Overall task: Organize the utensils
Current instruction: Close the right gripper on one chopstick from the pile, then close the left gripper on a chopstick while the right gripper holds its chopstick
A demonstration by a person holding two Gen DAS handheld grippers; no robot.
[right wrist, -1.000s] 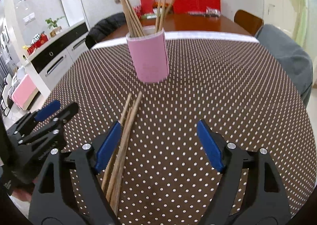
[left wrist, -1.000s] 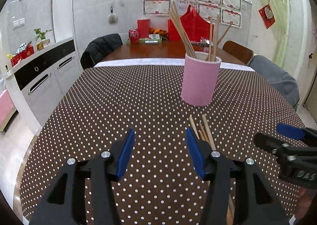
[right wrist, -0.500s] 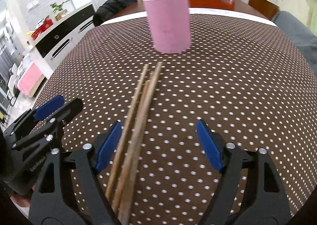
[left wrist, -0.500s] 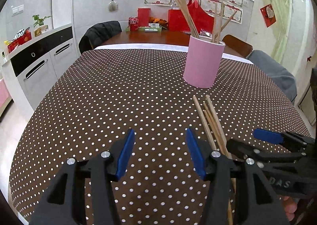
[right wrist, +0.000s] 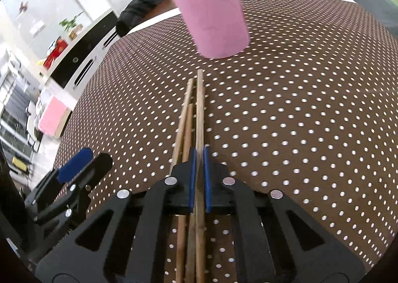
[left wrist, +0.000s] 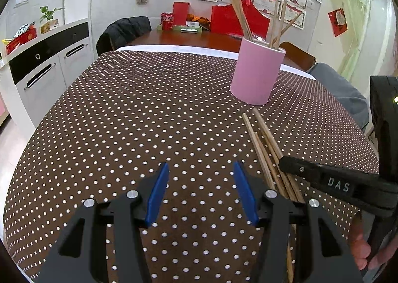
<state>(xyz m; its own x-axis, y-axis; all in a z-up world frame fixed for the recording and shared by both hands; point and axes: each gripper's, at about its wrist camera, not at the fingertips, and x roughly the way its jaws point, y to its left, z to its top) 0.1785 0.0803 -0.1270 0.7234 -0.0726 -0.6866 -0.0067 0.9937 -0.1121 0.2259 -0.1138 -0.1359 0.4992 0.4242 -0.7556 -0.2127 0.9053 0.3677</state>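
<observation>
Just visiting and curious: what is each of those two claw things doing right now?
Left gripper: open, holding nothing.
Right gripper: shut on one chopstick from the bundle lying on the table.

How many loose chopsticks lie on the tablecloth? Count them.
3: one chopstick clamped in the right gripper, a second and a third lying left of it. Others may hide beneath.
</observation>
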